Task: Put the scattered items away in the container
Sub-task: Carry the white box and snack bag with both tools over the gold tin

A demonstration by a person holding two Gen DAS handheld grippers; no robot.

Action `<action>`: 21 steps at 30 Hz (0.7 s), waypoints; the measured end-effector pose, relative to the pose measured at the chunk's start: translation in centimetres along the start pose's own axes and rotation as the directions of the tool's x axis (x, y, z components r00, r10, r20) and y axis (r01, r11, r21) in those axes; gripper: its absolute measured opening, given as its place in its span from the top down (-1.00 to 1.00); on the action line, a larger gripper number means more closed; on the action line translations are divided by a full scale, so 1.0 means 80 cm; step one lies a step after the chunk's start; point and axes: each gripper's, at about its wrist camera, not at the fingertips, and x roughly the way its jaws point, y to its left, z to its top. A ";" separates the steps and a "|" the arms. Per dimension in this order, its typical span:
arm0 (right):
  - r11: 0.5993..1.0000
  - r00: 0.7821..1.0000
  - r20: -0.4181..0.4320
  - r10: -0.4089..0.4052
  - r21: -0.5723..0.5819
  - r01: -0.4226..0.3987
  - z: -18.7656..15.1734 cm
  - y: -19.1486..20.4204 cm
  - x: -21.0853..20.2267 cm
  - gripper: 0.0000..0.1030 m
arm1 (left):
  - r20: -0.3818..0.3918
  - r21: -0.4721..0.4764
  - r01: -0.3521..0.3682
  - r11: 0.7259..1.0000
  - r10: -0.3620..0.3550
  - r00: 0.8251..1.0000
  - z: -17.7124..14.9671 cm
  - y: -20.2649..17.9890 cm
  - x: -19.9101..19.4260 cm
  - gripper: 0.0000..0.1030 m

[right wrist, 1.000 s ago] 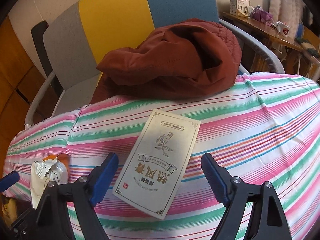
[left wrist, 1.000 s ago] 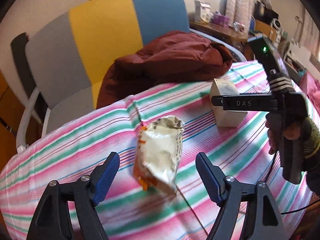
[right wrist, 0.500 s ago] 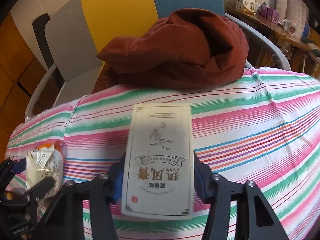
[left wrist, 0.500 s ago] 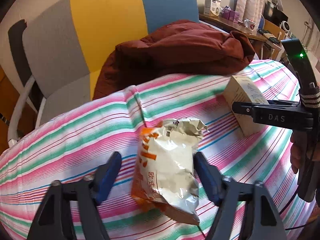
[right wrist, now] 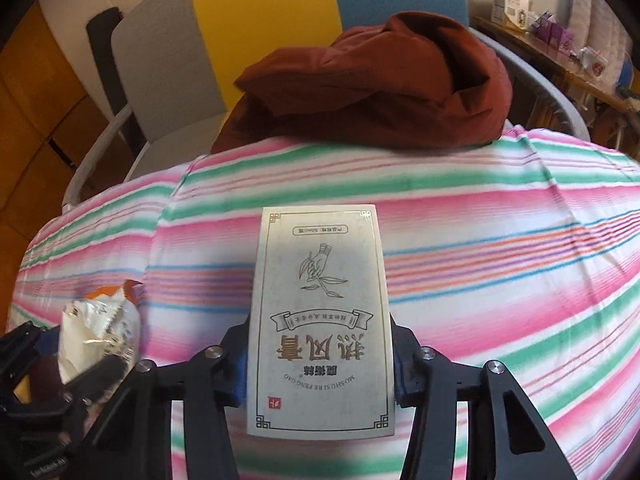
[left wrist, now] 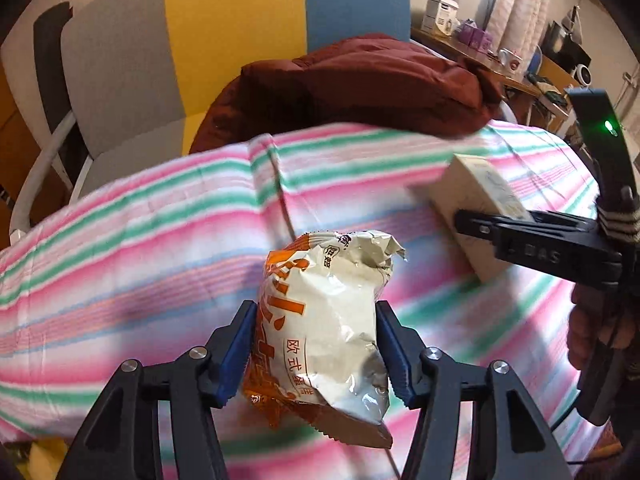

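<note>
Now the snack bag (left wrist: 324, 332) is clamped by the left gripper (left wrist: 316, 354), the flat box (right wrist: 322, 320) by the right gripper (right wrist: 320, 360), both probably lifted off the striped cloth (right wrist: 500, 248). They should be carried level; no container is seen.

Striped tablecloth (left wrist: 168, 216) motion-blurred in the left wrist view; cream box (left wrist: 476, 216) partly hidden there behind the right gripper's (right wrist: 320, 364) fingers (left wrist: 516, 236); snack bag (right wrist: 100, 332) cut off behind the left gripper (left wrist: 316, 356); container not identifiable.
</note>
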 end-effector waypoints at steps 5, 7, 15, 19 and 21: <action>0.999 0.999 -0.044 0.026 -0.029 -0.027 -0.043 0.030 -0.020 0.01 | -0.016 -0.040 0.003 0.999 -0.003 1.000 -0.039 -0.008 -0.019 -0.15; 0.999 0.998 -0.059 0.028 -0.040 -0.030 -0.065 0.040 -0.029 0.01 | -0.020 -0.049 0.004 0.999 -0.005 1.000 -0.059 -0.011 -0.028 -0.15; 0.998 0.997 -0.054 0.062 -0.025 -0.064 -0.147 0.053 -0.069 0.01 | -0.010 -0.093 0.047 0.995 -0.048 0.999 -0.126 -0.012 -0.064 -0.15; 0.996 0.996 -0.046 0.078 -0.030 -0.080 -0.180 0.062 -0.086 0.01 | 0.008 -0.102 0.055 0.993 -0.054 0.998 -0.153 -0.013 -0.082 -0.15; 0.995 0.995 -0.043 0.092 -0.024 -0.093 -0.190 0.065 -0.090 0.01 | 0.017 -0.110 0.059 0.992 -0.058 0.998 -0.167 -0.012 -0.092 -0.15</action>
